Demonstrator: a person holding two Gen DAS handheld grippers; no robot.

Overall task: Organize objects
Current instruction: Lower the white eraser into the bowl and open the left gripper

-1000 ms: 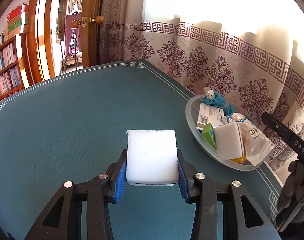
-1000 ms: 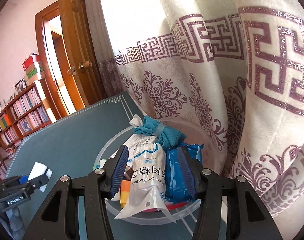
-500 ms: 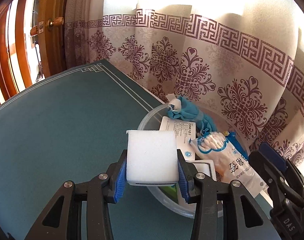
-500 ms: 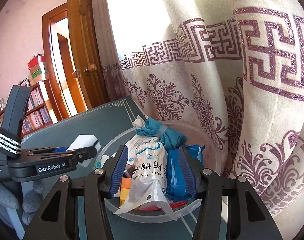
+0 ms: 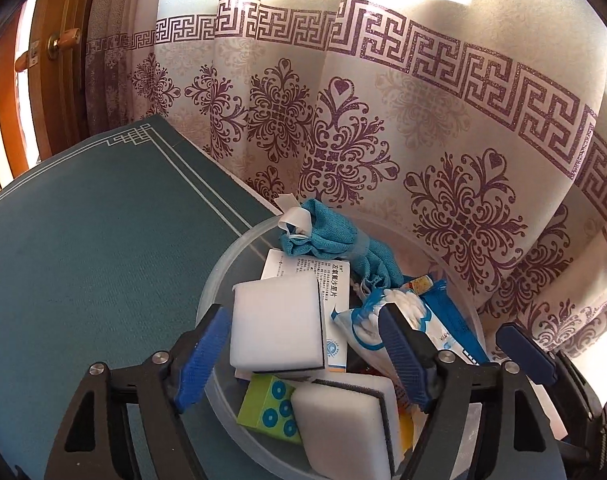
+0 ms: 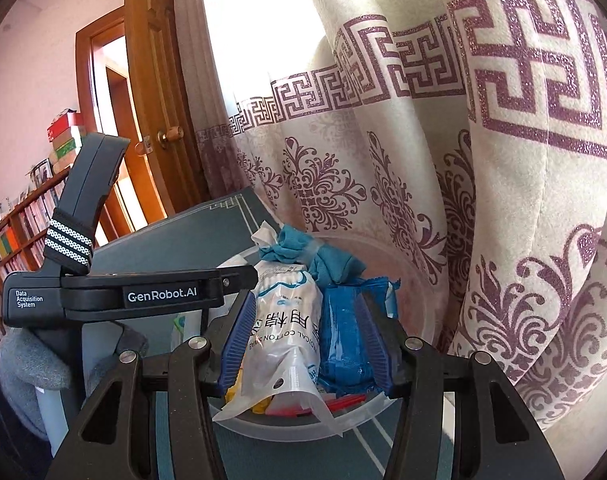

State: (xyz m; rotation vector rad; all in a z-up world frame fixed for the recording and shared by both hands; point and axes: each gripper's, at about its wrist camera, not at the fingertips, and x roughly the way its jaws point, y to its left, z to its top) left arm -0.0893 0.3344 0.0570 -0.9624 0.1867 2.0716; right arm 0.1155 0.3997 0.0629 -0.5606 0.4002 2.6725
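My left gripper [image 5: 303,332] is open above the clear plastic bowl [image 5: 219,276]. The white sponge [image 5: 277,322] sits between its spread fingers, apart from the right pad and close by the left one, on the heap in the bowl. The bowl also holds a second white sponge [image 5: 343,424], a green block [image 5: 269,408], a white medicine box [image 5: 335,280], a blue cloth [image 5: 327,236] and a cotton swab bag [image 6: 283,320]. My right gripper [image 6: 307,340] hangs open and empty over the bowl's near side [image 6: 287,426], fingers on either side of the swab bag and a blue packet [image 6: 343,332].
The bowl stands at the edge of a green-topped table [image 5: 83,260], right against a patterned curtain [image 5: 423,140]. The left gripper's body [image 6: 115,292] and a gloved hand [image 6: 23,364] fill the left of the right wrist view. A wooden door [image 6: 155,92] and bookshelves [image 6: 11,240] stand beyond.
My left gripper carried the white sponge from over the table to over the bowl, then opened its fingers and let it go. My right gripper has stayed over the bowl.
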